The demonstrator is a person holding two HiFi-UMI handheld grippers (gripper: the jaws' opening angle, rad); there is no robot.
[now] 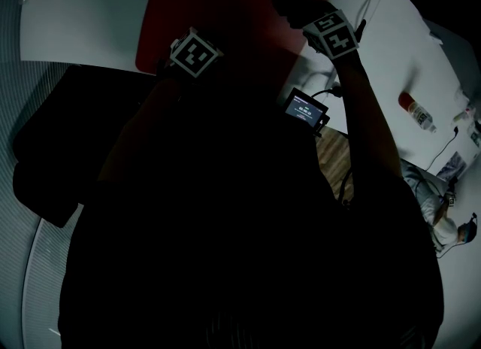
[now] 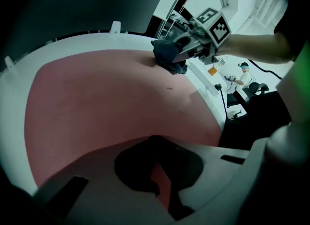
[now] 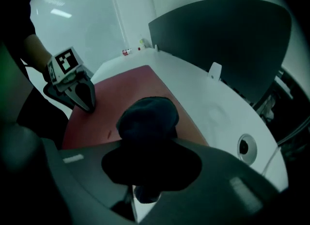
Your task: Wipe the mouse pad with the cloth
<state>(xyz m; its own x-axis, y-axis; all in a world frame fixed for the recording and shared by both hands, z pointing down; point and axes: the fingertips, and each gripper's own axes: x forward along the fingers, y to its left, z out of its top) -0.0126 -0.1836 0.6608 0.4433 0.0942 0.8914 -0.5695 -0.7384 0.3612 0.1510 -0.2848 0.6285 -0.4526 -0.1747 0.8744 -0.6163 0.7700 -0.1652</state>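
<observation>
- The red mouse pad lies flat on the white counter and covers much of the space in front of the person.
- The right gripper has its fingers clamped on a bunched dark blue cloth.
- The cloth is pressed down on the pad close to the pad's far right edge, just beside the bare counter.
- The left gripper stands on the near left part of the pad, well apart from the cloth. Its fingers are drawn together at the tips with nothing between them, and the tips touch the red surface.
- A tiny dark speck shows on the pad between the two grippers.
- A round hole is set in the counter to the right of the pad, and a large dark curved panel rises behind the counter.
- In the head view the person's body is in deep shadow. A small lit screen sits below the right arm, and a bottle lies on the counter further right.
</observation>
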